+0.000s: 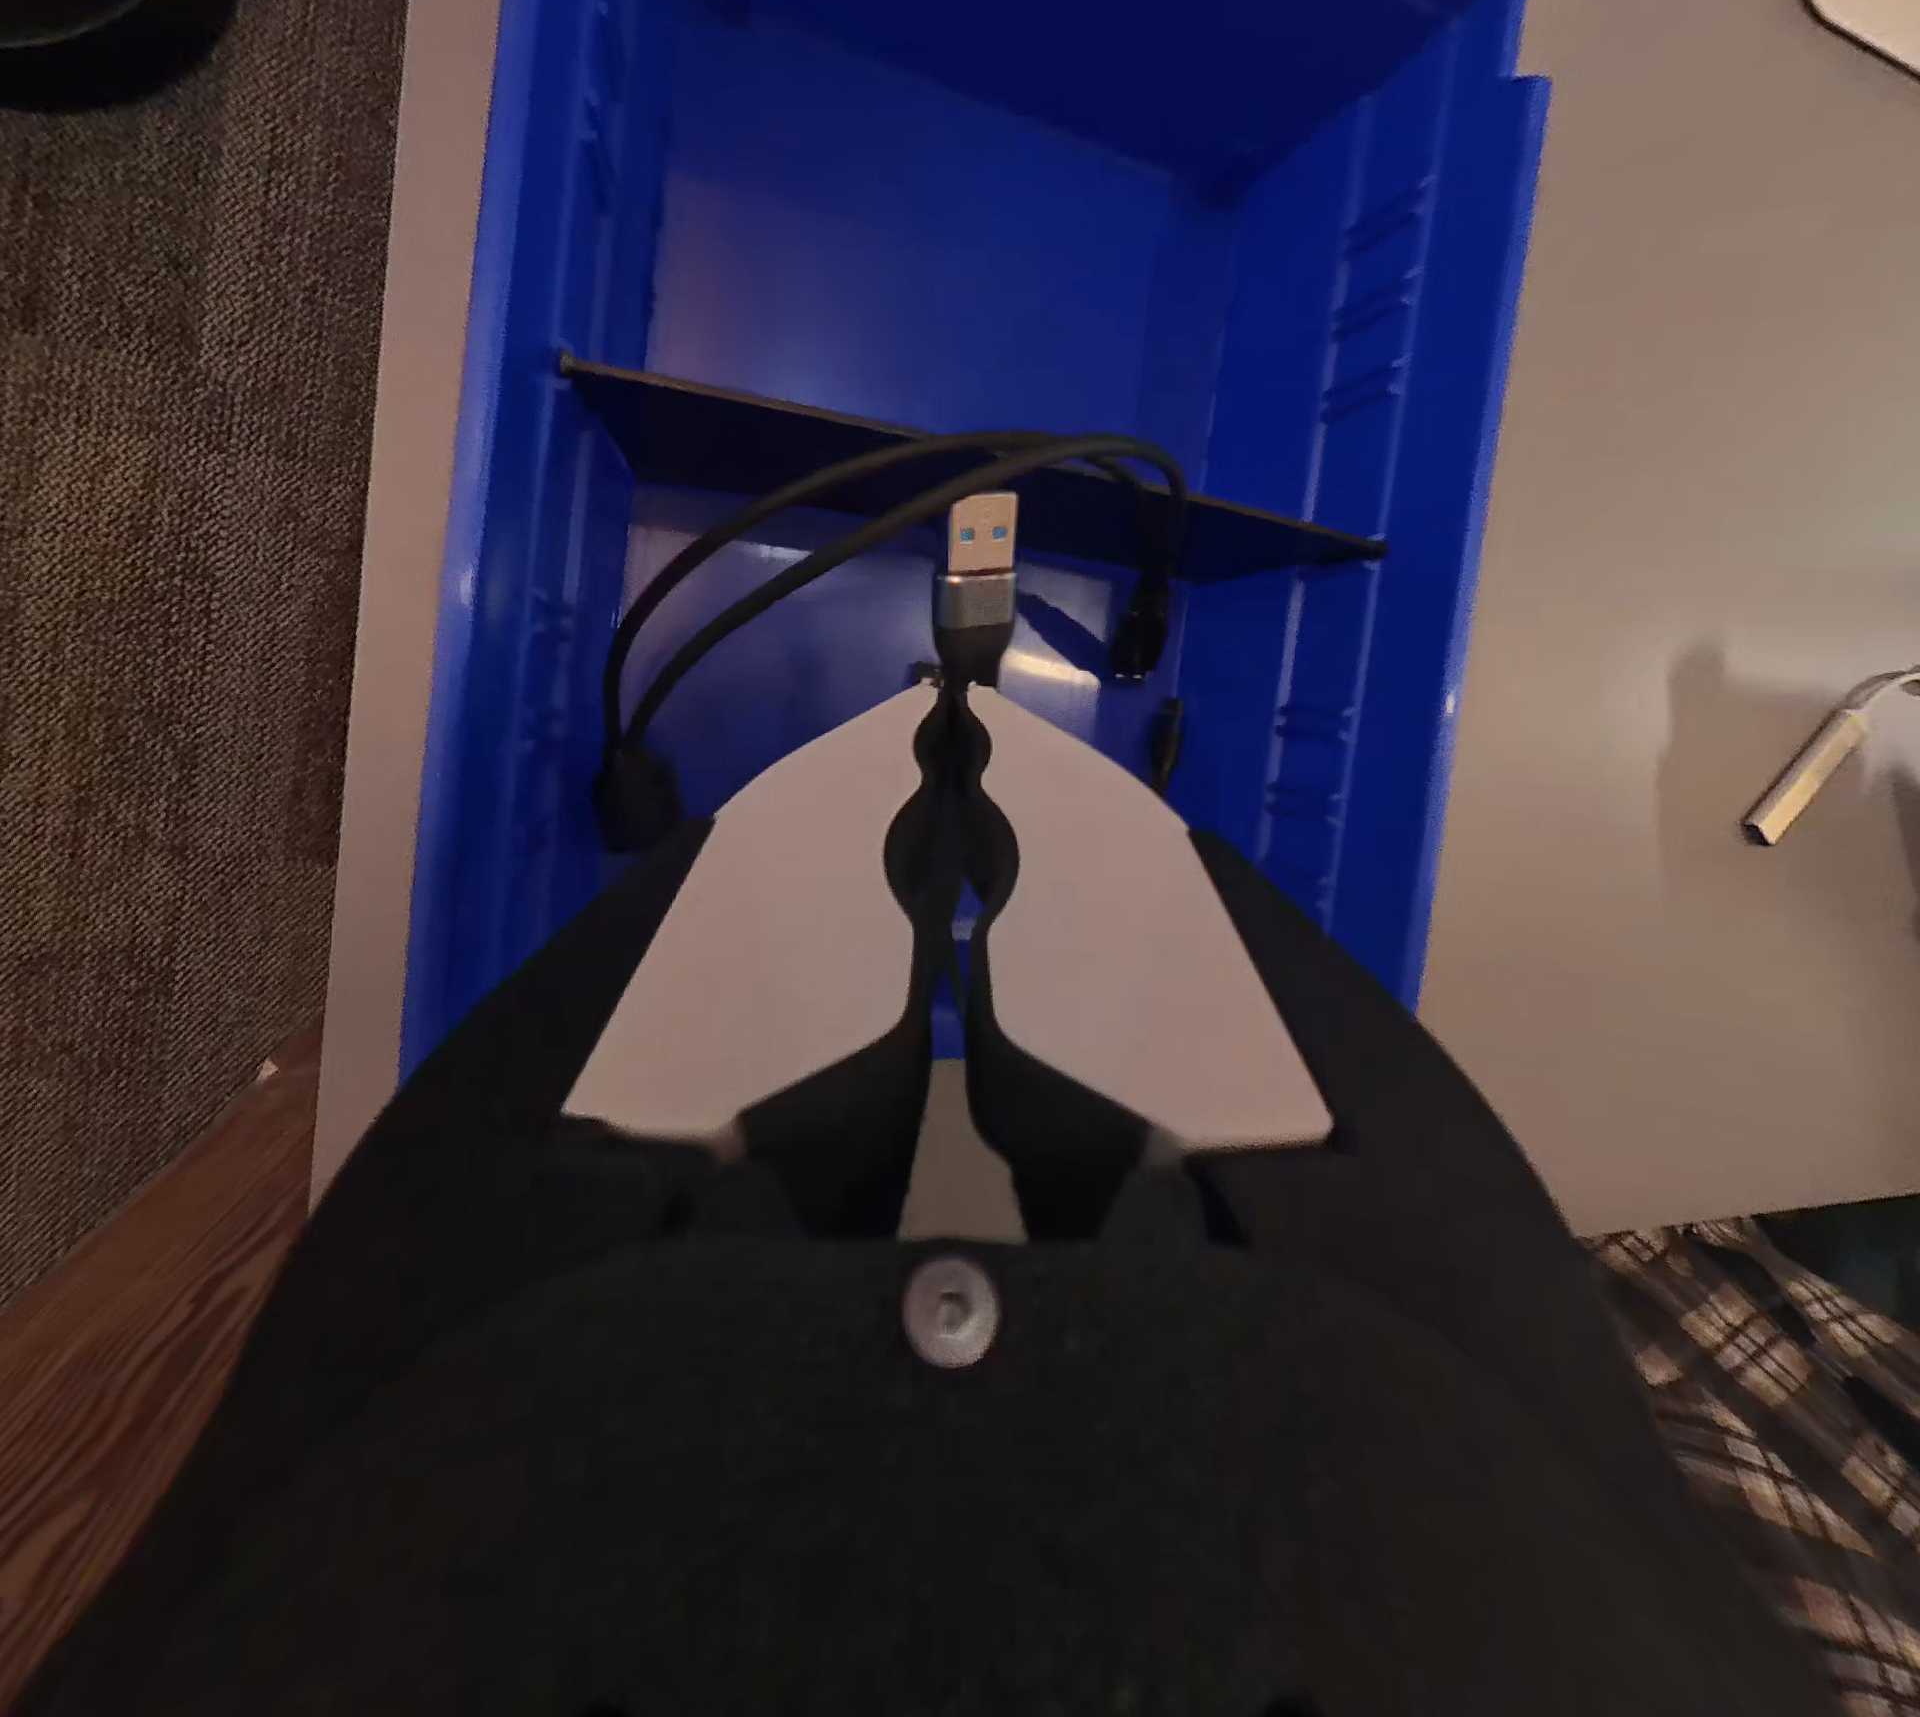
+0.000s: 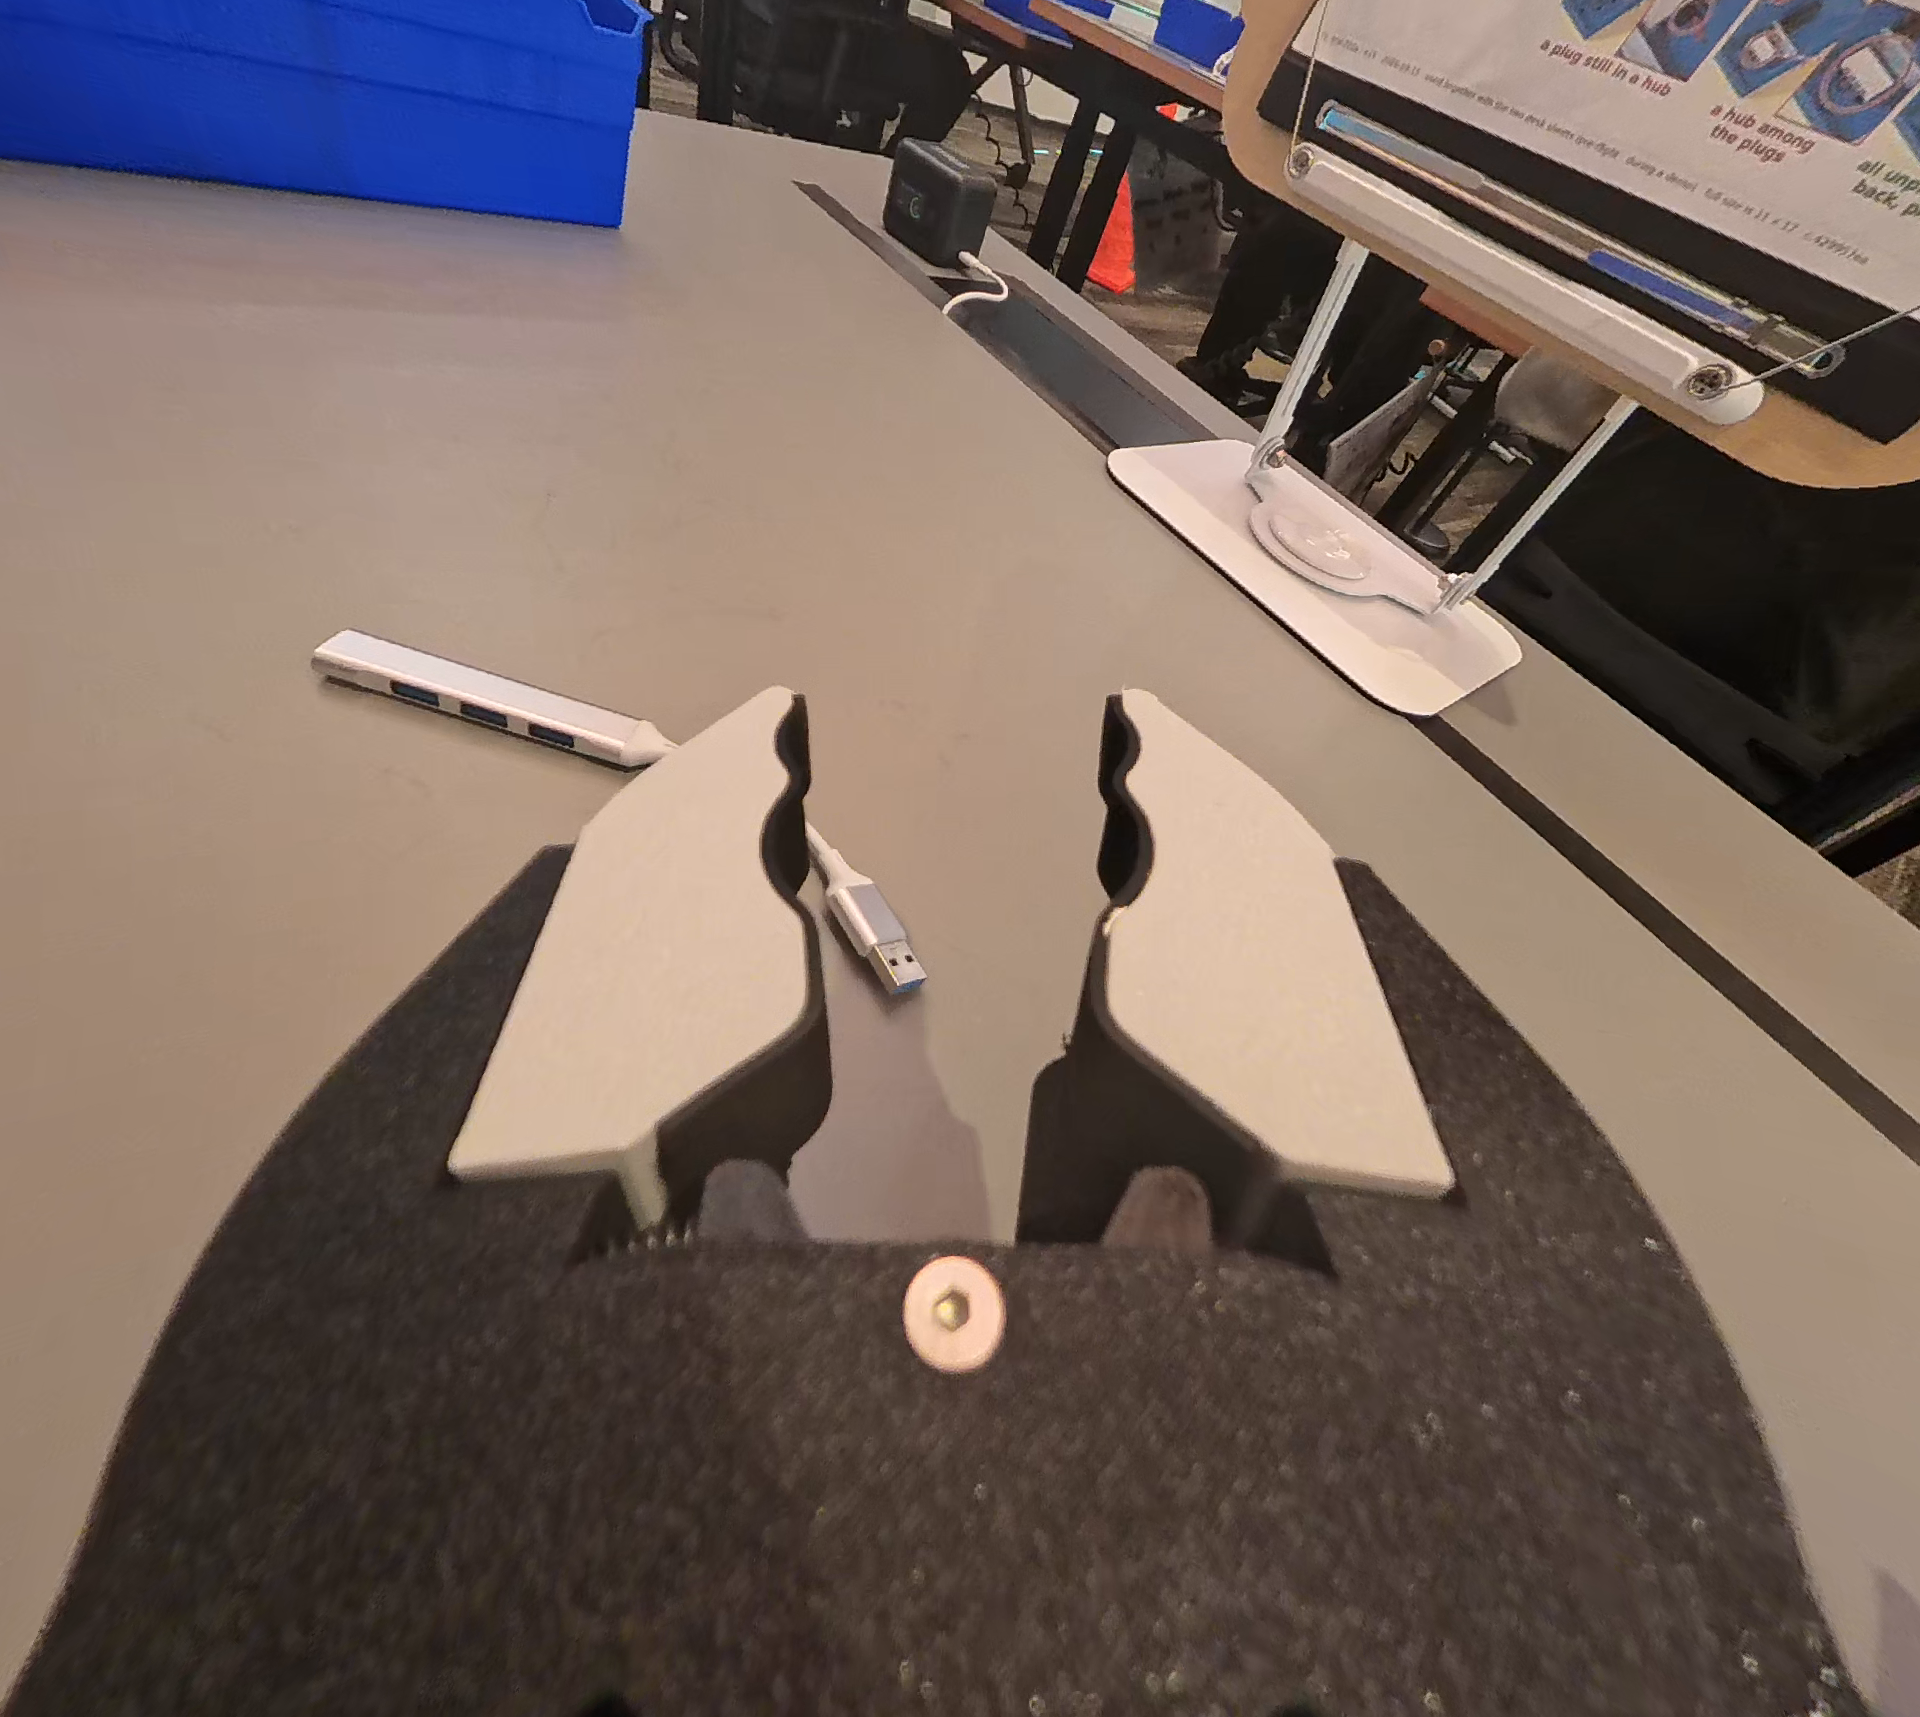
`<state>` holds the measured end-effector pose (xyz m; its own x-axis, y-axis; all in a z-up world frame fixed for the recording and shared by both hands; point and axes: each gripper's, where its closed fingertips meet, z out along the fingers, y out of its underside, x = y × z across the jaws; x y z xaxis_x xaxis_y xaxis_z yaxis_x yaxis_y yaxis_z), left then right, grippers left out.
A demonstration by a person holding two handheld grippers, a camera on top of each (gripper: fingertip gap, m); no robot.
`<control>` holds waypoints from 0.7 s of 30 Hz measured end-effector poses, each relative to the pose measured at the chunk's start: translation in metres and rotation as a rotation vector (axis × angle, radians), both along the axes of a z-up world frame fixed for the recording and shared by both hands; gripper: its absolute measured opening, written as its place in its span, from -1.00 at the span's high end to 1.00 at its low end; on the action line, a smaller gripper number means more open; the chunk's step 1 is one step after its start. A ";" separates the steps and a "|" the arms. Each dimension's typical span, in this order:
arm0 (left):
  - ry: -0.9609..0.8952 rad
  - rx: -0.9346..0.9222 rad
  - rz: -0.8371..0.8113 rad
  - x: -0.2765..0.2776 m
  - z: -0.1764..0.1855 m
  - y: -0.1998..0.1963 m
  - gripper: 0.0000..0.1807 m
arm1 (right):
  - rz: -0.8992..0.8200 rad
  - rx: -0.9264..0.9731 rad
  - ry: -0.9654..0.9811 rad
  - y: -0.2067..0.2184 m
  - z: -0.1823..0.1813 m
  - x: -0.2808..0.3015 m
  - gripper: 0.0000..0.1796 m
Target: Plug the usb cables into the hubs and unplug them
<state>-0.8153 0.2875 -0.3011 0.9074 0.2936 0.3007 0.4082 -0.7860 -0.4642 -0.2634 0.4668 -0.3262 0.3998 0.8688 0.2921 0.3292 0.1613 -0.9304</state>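
Observation:
My left gripper (image 1: 951,699) is shut on a grey USB plug (image 1: 974,585) with a silver, blue-tongued tip that sticks out ahead of the fingertips. It hangs above the near compartment of the blue bin (image 1: 1340,441). Black cables (image 1: 790,524) with dark plugs lie in that compartment. My right gripper (image 2: 954,711) is open and empty, low over the grey table (image 2: 312,441). A silver USB hub (image 2: 488,703) with three blue ports lies just left of it. The hub's own cable ends in a silver plug (image 2: 881,935) lying between the fingers. The hub also shows in the left wrist view (image 1: 1813,763).
A black divider (image 1: 727,420) splits the blue bin, which also shows at the far left in the right wrist view (image 2: 312,57). An instruction board on a white stand (image 2: 1340,566) rises at right. A dark charger block (image 2: 935,197) sits by the table's far slot. The gap from one gripper's tips to the other's is roughly 60 centimeters.

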 end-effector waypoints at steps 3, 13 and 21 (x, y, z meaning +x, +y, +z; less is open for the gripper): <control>0.006 0.028 -0.013 0.002 0.014 0.002 1.00 | 0.000 0.000 -0.001 0.000 0.000 0.000 0.41; 0.164 -0.090 -0.052 0.003 -0.001 -0.002 1.00 | 0.010 0.003 -0.005 -0.002 0.000 -0.001 0.41; 0.154 -0.283 0.015 -0.002 -0.064 -0.009 0.77 | 0.010 0.000 -0.011 -0.001 -0.002 -0.001 0.40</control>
<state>-0.8169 0.2788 -0.3650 0.9308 0.3599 0.0642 0.3627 -0.8871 -0.2854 -0.2648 0.4656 -0.3278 0.3881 0.8726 0.2966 0.3375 0.1649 -0.9268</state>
